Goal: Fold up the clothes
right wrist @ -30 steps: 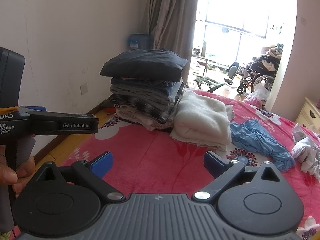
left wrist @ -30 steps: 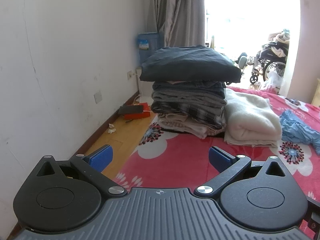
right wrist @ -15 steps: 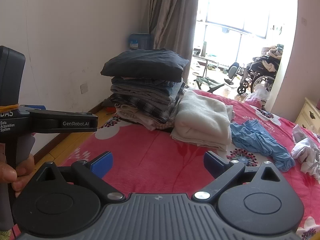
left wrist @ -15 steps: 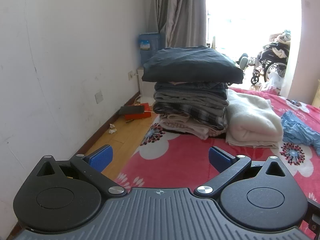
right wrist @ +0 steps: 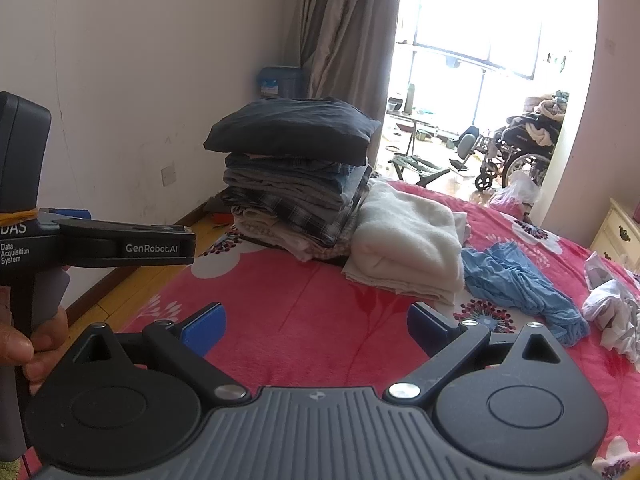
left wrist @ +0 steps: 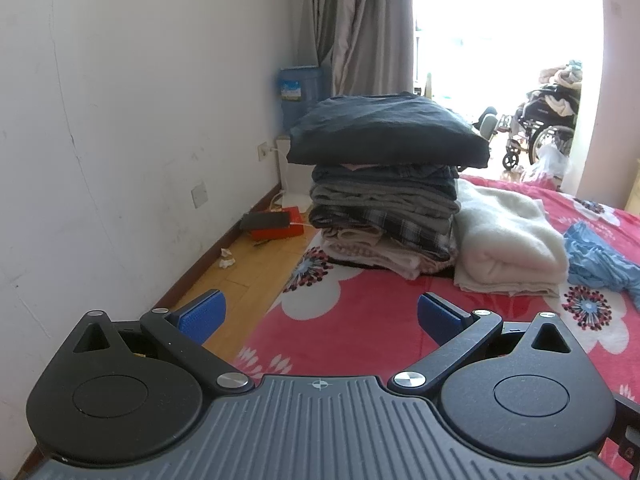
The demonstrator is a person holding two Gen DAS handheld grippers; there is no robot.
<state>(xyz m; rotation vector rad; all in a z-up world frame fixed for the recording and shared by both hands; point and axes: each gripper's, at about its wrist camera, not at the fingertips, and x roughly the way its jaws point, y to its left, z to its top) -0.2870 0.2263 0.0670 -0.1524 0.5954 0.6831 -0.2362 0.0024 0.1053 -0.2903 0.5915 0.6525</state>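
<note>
Barely anything's changed over the last second, just a slight drift toward the stack (left wrist: 384, 184) at 12 o'clock, so with my left gripper (left wrist: 318, 316) and right gripper (right wrist: 314, 322) both wide open and empty, I reckon the blue shirt (right wrist: 520, 284) at 2 o'clock is next.

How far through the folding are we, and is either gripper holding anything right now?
Done: a tall stack of folded clothes topped by a dark garment, with a folded cream blanket beside it on the pink bedspread.
In hand: nothing; the left gripper and right gripper both have jaws spread, empty.
Left: a crumpled blue garment and a white one lie unfolded.
</note>
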